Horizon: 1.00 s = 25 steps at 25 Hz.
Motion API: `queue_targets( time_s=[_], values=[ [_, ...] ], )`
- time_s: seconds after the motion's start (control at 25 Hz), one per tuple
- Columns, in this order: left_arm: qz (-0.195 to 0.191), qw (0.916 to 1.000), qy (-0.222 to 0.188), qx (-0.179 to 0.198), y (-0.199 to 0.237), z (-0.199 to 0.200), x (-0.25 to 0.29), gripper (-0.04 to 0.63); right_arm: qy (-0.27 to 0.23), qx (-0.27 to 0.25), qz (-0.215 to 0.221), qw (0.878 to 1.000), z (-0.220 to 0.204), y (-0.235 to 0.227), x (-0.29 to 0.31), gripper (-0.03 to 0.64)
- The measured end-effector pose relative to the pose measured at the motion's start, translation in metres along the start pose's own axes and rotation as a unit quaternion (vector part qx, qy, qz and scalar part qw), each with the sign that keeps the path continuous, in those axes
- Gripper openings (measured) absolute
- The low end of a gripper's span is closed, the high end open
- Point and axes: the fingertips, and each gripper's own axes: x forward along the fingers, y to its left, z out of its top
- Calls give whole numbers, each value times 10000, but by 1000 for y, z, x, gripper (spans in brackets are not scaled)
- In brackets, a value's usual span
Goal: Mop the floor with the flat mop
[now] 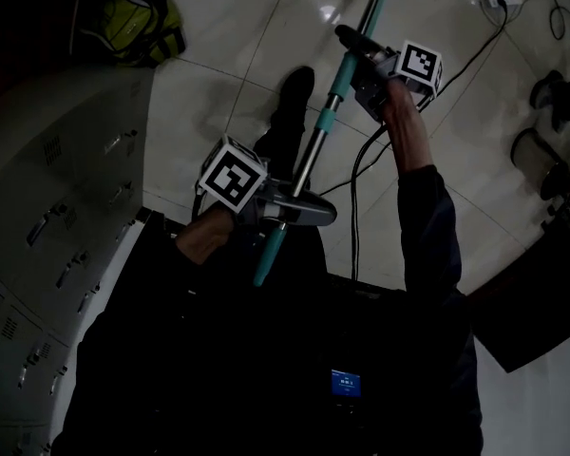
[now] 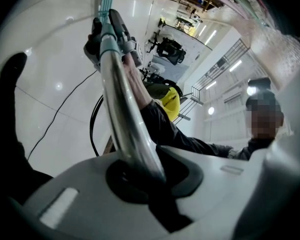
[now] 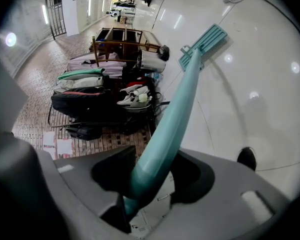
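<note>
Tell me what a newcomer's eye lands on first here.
The mop pole runs up the middle of the head view. The left hand-held gripper is shut on its silver stretch near the person's body, and the right hand-held gripper on the teal stretch farther out. Beyond, the teal mop head lies on glossy pale floor tiles.

The head view looks steeply down from above onto the floor [image 1: 228, 55]. The left gripper view and right gripper view each sit close behind their jaws, sighting along the mop pole [image 2: 125, 114], which all three share.
</note>
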Motion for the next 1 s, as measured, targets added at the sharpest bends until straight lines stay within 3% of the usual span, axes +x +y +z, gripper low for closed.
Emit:
queue_targets(
  time_s=[0.12,0.36,0.64,1.0],
  values=[
    [-20,10000,56,10,3,-43,10,41,37,-29,21,10000,-38,2,-19,218],
    [-145,9995,261,118,19,-169,37,38,18,-194,-103,9998,-146,6,-80,216],
    [-305,9986,409,118,29,-284,68,35,-190,-54,-75,9998,-246,8,-144,215],
    [-225,9983,526,-132,7,-330,71,37,-326,200,21,9993,-291,18,-175,216]
  ],
)
